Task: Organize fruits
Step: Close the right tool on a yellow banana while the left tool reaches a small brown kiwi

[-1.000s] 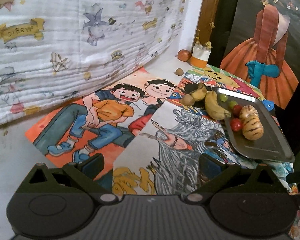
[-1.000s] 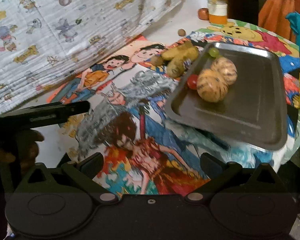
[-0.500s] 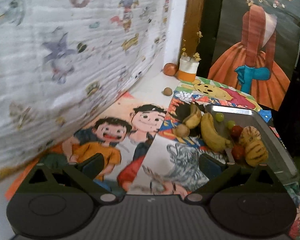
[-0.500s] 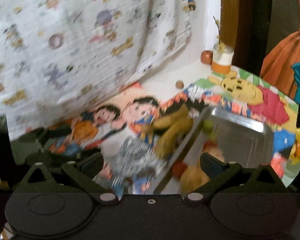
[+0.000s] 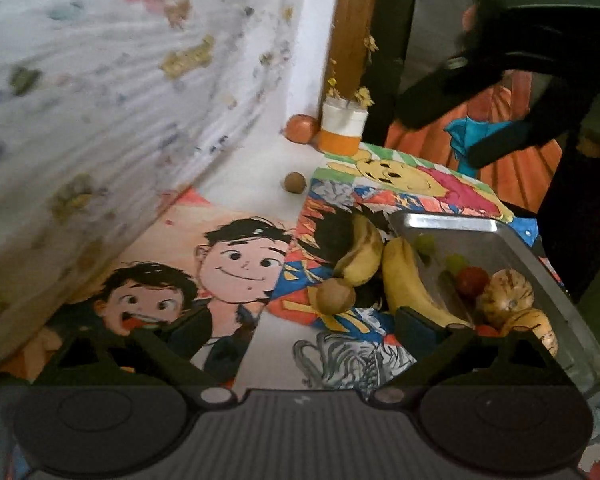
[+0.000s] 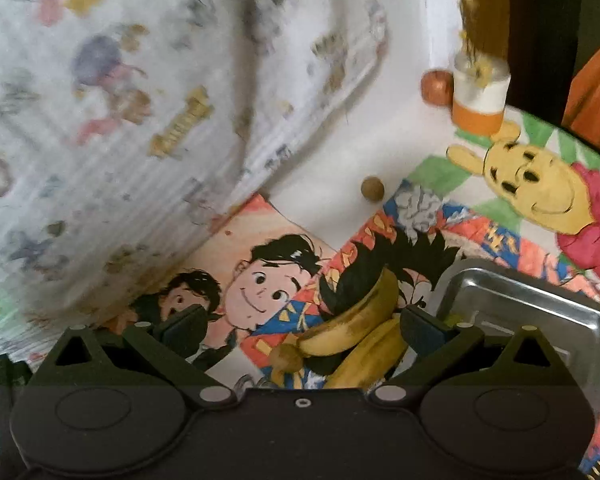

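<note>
Your left gripper (image 5: 304,320) and right gripper (image 6: 304,326) both gape, gripping nothing; 2 bananas (image 6: 356,332) and a brown fruit (image 5: 335,295) lie beside the tray (image 5: 500,236). Only your left view shows the tray's melons (image 5: 507,298) and tomato (image 5: 473,281), and the right gripper overhead.

Each gripper is matte black plastic. The left gripper (image 5: 304,322) has a ribbed grey centre panel, two round raised discs, silver pivot screws and triangular cut-outs. The right gripper (image 6: 302,330) matches, with a smooth centre holding one small screw at 12 o'clock.
</note>
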Motion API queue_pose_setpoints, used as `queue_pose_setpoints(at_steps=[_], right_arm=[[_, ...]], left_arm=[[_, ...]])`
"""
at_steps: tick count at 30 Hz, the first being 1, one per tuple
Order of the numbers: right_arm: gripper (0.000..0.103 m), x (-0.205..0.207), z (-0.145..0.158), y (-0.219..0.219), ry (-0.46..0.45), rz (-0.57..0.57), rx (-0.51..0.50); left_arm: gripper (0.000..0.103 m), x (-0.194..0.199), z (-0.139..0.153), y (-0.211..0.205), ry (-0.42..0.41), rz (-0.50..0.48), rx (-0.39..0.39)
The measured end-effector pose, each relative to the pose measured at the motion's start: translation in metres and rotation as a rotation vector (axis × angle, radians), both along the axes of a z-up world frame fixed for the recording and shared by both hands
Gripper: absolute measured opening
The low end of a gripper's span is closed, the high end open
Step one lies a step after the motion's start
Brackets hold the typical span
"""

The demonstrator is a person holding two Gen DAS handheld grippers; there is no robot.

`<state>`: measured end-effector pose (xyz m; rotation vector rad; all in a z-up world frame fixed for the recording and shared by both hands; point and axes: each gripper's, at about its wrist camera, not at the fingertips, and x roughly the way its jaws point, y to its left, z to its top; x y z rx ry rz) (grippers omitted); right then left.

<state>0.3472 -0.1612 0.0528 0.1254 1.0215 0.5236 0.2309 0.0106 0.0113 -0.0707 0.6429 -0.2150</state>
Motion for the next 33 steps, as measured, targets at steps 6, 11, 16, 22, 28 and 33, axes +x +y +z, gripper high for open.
queue_pose_setpoints(at_steps=[6, 11, 16, 22, 28, 33], right_arm=[[0.093, 0.030, -0.035, 0.003, 0.022, -0.024, -0.051], [0.082, 0.045, -0.055, 0.001, 0.036, -0.050, -0.084], [0.075, 0.049, -0.068, 0.002, 0.058, -0.052, -0.092], [0.060, 0.050, -0.076, 0.005, 0.068, -0.049, -0.099], [0.059, 0.051, -0.080, 0.003, 0.082, -0.056, -0.077], [0.059, 0.050, -0.080, 0.002, 0.077, -0.061, -0.069]], left_arm=[[0.086, 0.021, -0.011, -0.006, 0.022, -0.013, -0.013], [0.077, 0.030, -0.018, -0.005, 0.045, -0.009, -0.042], [0.073, 0.034, -0.020, -0.007, 0.041, -0.005, -0.040], [0.066, 0.037, -0.017, -0.009, 0.014, 0.005, -0.037], [0.065, 0.035, -0.017, -0.013, -0.001, -0.001, -0.007], [0.064, 0.030, -0.015, -0.015, -0.030, -0.013, 0.019]])
